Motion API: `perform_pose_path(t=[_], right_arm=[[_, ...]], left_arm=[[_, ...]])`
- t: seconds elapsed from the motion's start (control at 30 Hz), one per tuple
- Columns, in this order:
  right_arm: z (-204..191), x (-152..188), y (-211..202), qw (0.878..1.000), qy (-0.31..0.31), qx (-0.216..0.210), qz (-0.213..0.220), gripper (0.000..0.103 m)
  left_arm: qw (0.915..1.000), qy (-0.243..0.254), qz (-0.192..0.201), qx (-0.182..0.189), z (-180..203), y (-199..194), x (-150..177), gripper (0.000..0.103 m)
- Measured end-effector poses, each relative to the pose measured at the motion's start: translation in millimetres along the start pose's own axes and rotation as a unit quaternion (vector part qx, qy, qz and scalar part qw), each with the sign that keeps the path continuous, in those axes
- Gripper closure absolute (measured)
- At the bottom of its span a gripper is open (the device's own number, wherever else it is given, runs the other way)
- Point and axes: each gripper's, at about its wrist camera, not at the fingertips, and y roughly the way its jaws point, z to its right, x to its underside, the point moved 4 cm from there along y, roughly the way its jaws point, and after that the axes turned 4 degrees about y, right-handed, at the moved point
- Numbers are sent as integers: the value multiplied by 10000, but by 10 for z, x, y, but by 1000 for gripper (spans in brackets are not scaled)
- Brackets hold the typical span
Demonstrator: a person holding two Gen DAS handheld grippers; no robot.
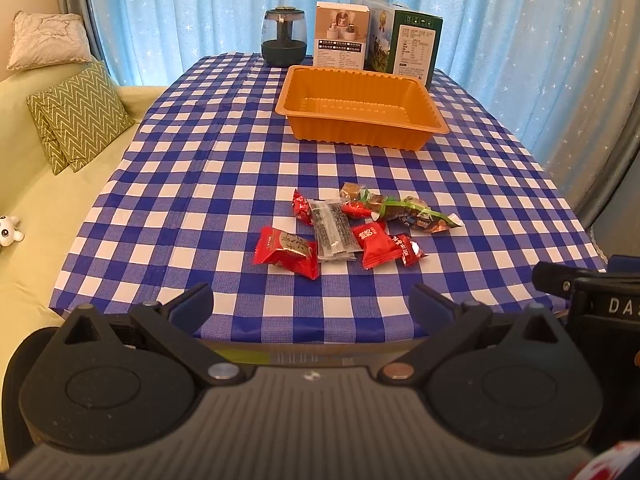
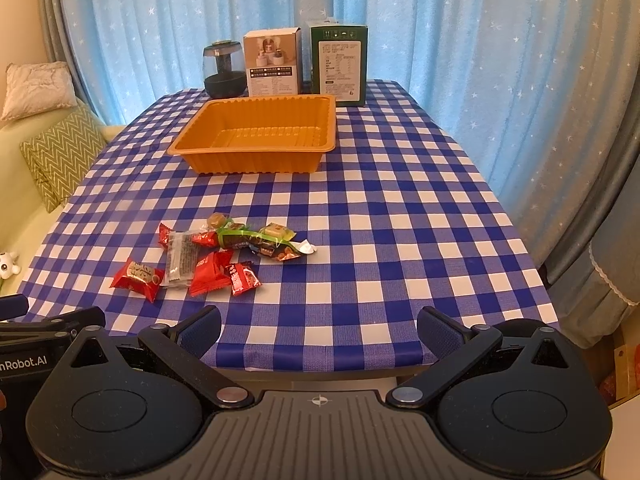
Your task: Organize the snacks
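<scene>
A pile of wrapped snacks [image 1: 352,228] lies on the blue-and-white checked table: several red packets, a clear packet of dark bars [image 1: 334,229] and a green-wrapped bundle [image 1: 404,210]. The pile also shows in the right wrist view [image 2: 216,258]. An empty orange tray [image 1: 362,106] stands behind it, also in the right wrist view [image 2: 256,136]. My left gripper [image 1: 312,308] is open and empty at the table's near edge, in front of the pile. My right gripper [image 2: 320,330] is open and empty at the near edge, to the right of the pile.
A dark glass jar [image 1: 284,38], a white box [image 1: 340,36] and a green box [image 1: 408,46] stand along the table's far edge before blue curtains. A green sofa with cushions [image 1: 78,116] is to the left. The right gripper's body shows in the left wrist view [image 1: 592,300].
</scene>
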Motion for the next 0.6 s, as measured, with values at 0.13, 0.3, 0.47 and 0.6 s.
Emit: perform_pose_path(t=[0.13,0.3,0.47,0.6], right_arm=[[11,1,-7,10000,9,8,17,0],[14,-2,-10,10000,5,1,16,0],[23,-6,-13,10000,23,4,27,0],[29,-9,-13,10000,30,1,27,0]], left_arm=[[10000,17,-5,2,-3,4,2,0],[10000,18,-11,0,3,6,10,0],[10000,29,-5,-3,-1,8,13,0],[10000,26,-5,-4,2,9,19,0]])
